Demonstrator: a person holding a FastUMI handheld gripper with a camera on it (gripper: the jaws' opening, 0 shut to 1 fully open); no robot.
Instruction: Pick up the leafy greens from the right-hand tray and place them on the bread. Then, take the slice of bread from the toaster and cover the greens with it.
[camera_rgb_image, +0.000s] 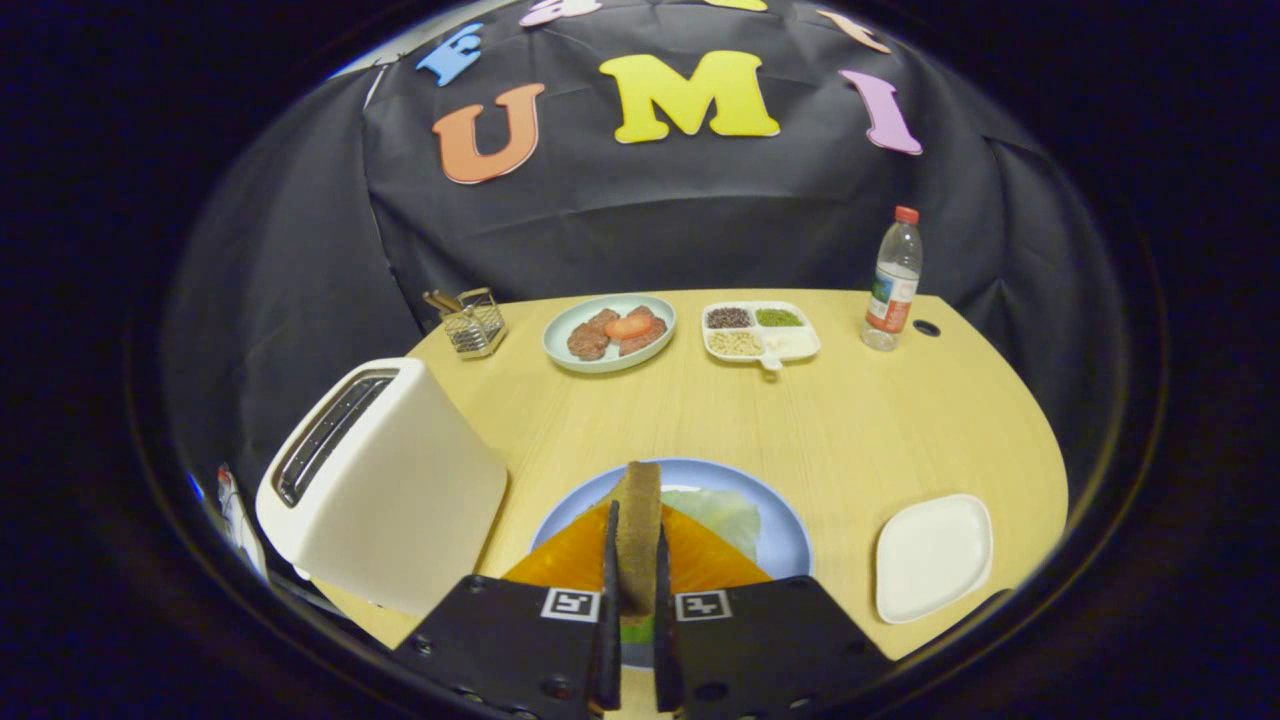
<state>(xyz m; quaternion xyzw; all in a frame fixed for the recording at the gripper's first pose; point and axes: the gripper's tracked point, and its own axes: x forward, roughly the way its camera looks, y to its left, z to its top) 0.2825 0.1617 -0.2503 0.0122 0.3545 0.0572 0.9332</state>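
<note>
My gripper (636, 560) is shut on a slice of brown bread (638, 520), held on edge between both fingers, above the blue plate (790, 545). On that plate lies an orange-brown slice of bread (700, 560) with pale leafy greens (725, 515) on it, partly hidden by the held slice and the fingers. The white toaster (385, 485) stands just left of the plate, its slots dark. A white square tray (932, 555) to the right of the plate has nothing on it.
Toward the far edge of the wooden table (850, 420) stand a wire basket (475, 322), a pale plate with meat and tomato (610, 332), a divided dish of grains (760, 332) and a water bottle (893, 280).
</note>
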